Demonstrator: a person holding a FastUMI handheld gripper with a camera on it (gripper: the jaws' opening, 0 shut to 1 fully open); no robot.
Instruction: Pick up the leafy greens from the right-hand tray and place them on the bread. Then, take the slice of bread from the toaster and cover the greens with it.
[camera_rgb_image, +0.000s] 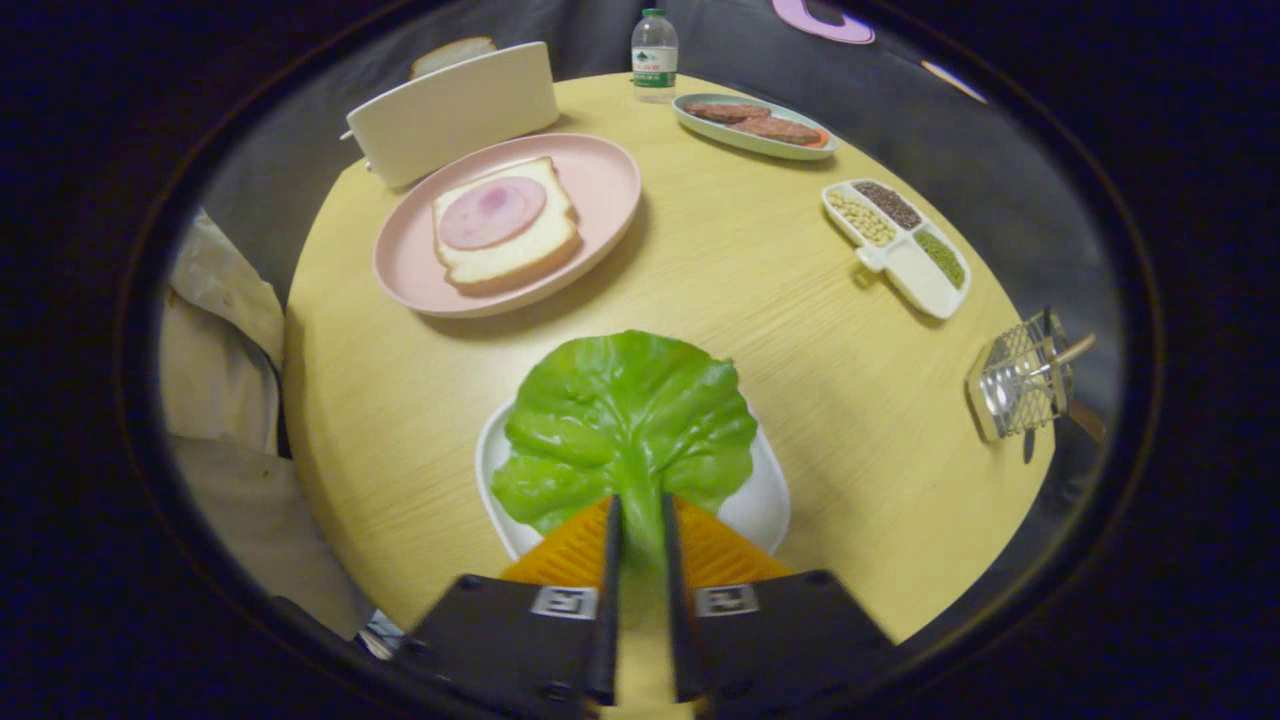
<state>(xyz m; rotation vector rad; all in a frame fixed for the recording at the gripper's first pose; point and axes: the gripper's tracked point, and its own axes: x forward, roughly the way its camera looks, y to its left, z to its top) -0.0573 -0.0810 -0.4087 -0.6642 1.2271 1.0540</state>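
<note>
- While levelled low over the worktop (800, 330), jaws clenched on the lettuce leaf (625, 420) stem
- Leaf overlaps white tray (765, 500); bread (505, 225) lies beyond

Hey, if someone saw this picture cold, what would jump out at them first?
The big green lettuce leaf stands out first, over a white tray, its stem pinched between the fingers of the gripper. Beyond it on the round yellow table sits a pink plate with a slice of bread topped by ham, in front of a cream toaster.
</note>
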